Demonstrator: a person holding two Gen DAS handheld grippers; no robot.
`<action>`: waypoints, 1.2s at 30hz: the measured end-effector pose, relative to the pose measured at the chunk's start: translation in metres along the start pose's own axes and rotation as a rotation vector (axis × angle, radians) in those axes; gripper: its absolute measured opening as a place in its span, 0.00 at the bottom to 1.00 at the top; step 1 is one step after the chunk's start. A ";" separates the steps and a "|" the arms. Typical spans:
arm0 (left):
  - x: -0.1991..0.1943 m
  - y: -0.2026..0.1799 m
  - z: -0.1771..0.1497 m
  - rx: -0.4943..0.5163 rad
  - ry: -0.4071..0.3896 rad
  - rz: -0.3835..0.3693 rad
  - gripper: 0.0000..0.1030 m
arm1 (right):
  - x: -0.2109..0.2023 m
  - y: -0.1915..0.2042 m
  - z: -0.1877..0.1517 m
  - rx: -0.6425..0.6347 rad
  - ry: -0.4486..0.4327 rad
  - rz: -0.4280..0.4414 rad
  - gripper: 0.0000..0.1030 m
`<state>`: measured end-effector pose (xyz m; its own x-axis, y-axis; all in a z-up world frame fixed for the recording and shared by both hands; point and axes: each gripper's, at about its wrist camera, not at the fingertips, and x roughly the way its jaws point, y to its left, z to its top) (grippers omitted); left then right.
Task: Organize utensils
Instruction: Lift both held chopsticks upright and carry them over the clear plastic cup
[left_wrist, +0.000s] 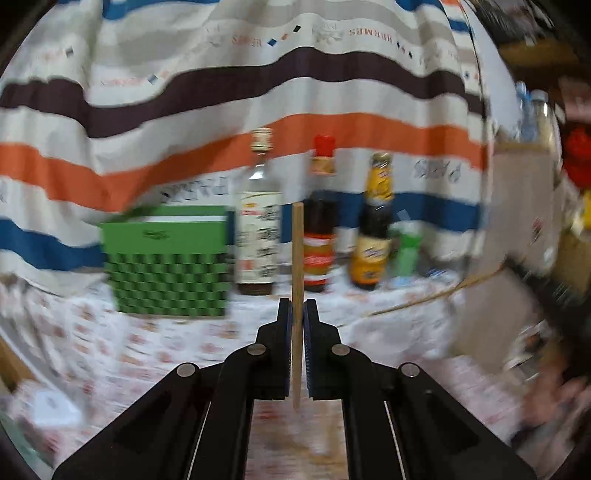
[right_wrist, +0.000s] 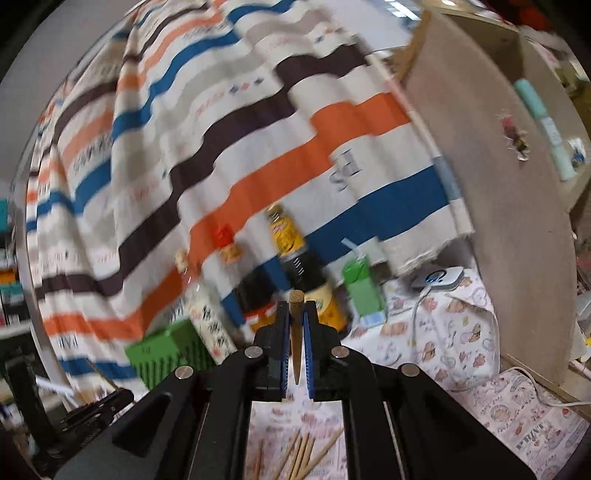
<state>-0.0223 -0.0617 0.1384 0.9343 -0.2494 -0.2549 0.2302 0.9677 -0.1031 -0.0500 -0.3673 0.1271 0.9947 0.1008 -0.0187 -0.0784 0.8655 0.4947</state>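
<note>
Jaws of the left gripper (left_wrist: 297, 314) are pressed in on a single wooden chopstick (left_wrist: 297, 254), which stands nearly upright between the blue pads: its square top rises well above the fingertips and its lower end hangs below them, clear of the counter (left_wrist: 155, 350). Behind it, on the patterned cloth, sit a green woven basket (left_wrist: 168, 266), a clear bottle with a white label (left_wrist: 258, 218), a red-capped sauce bottle (left_wrist: 320, 218), a dark bottle with a yellow label (left_wrist: 373, 225) and a small green carton (left_wrist: 406, 254), all against a striped curtain (left_wrist: 221, 92).

The right gripper (right_wrist: 296, 314) likewise pinches a chopstick of its own (right_wrist: 296, 332), this one seen almost end-on: its blunt end pokes out just past the fingertips and the tapered end runs back between the pads. Below the jaws, loose chopsticks (right_wrist: 303, 454) lie in a fan on the counter. The picture is tilted and smeared, so the bottles there are hard to tell apart, though they appear to be the same row. A white device with a cable (right_wrist: 437, 277) lies off to the right, beside a brown board (right_wrist: 480, 166).
</note>
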 end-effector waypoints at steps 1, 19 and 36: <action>0.002 -0.007 0.004 0.005 -0.015 -0.001 0.05 | 0.002 -0.007 -0.001 0.004 -0.002 -0.029 0.08; 0.091 -0.106 0.028 -0.042 -0.152 -0.057 0.05 | 0.075 -0.068 -0.043 0.097 0.232 -0.088 0.08; 0.172 -0.110 -0.024 0.015 0.079 -0.079 0.05 | 0.077 -0.079 -0.045 0.173 0.261 -0.057 0.09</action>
<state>0.1065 -0.2118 0.0825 0.8885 -0.3269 -0.3220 0.3072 0.9451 -0.1119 0.0297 -0.4059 0.0476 0.9448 0.1969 -0.2621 0.0112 0.7796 0.6262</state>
